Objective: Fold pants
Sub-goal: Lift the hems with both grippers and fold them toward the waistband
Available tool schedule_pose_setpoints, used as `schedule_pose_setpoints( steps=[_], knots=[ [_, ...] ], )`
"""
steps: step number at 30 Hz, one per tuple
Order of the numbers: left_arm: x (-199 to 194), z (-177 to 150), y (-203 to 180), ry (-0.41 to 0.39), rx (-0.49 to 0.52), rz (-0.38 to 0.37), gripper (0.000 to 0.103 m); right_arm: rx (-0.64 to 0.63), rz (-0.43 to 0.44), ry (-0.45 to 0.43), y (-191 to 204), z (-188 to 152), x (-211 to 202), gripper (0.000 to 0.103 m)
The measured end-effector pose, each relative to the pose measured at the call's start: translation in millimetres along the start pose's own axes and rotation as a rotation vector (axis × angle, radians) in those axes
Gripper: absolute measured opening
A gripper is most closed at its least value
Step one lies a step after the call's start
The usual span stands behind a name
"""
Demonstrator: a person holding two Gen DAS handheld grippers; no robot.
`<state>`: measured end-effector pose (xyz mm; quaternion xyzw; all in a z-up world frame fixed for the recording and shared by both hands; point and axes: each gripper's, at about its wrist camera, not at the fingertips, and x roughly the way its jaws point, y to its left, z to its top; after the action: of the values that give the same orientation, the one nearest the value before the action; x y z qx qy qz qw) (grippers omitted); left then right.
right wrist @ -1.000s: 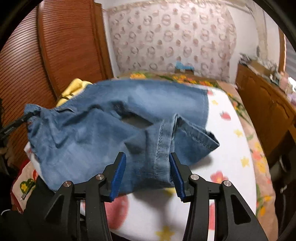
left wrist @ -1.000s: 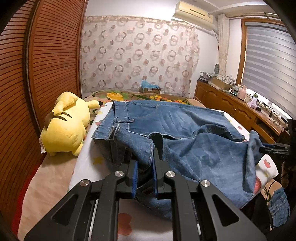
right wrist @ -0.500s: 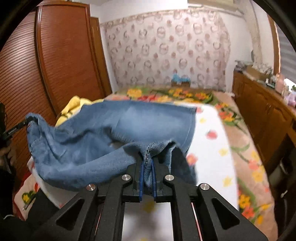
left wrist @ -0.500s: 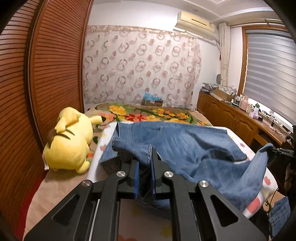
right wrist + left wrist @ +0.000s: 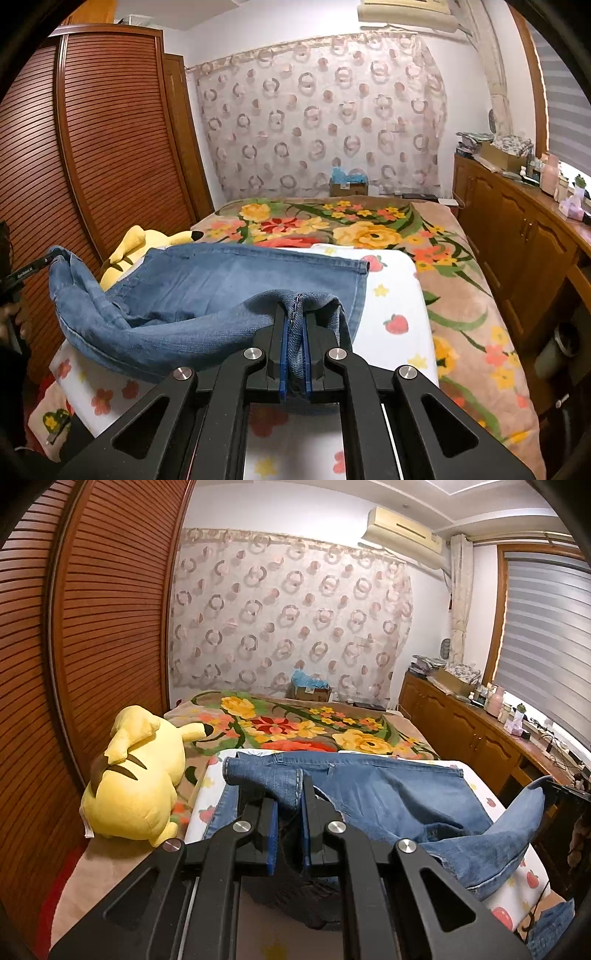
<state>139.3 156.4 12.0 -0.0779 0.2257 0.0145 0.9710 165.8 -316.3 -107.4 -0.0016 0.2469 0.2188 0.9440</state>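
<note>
Blue denim pants lie across a white fruit-print sheet on the bed. My left gripper is shut on a bunched edge of the pants and holds it lifted off the sheet. In the right wrist view the same pants sag between the two grips. My right gripper is shut on a seamed fold of denim, pinched between its blue pads. The other gripper shows at the far left edge, holding the raised far corner of the pants.
A yellow plush toy lies left of the pants by the slatted wooden wardrobe. A floral blanket covers the far bed. A cardboard box stands by the curtain. A wooden cabinet runs along the right.
My right gripper closed from open onto the denim fold and lifted it. My left gripper rose with its held edge, so the pants now hang slack between both.
</note>
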Motion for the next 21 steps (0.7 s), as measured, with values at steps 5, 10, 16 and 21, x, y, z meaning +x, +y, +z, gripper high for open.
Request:
schedule_pose_setpoints(
  steps=[5, 10, 16, 21],
  knots=[
    [20.0, 14.9, 4.0, 0.008, -0.005, 0.016, 0.011, 0.010, -0.002, 0.018, -8.8, 5.4, 12.6, 0.006],
    [45.0, 28.6, 9.1, 0.020, -0.002, 0.032, 0.011, 0.030, -0.009, 0.038, -21.2, 14.7, 26.7, 0.006],
    [83.6, 35.6, 15.5, 0.060, -0.002, 0.039, 0.011, 0.037, -0.016, 0.090, -23.8, 24.8, 48.0, 0.006],
    [110.5, 34.2, 19.9, 0.101, -0.005, 0.042, 0.011, 0.040, -0.019, 0.130, -24.2, 34.4, 60.9, 0.006]
  ],
)
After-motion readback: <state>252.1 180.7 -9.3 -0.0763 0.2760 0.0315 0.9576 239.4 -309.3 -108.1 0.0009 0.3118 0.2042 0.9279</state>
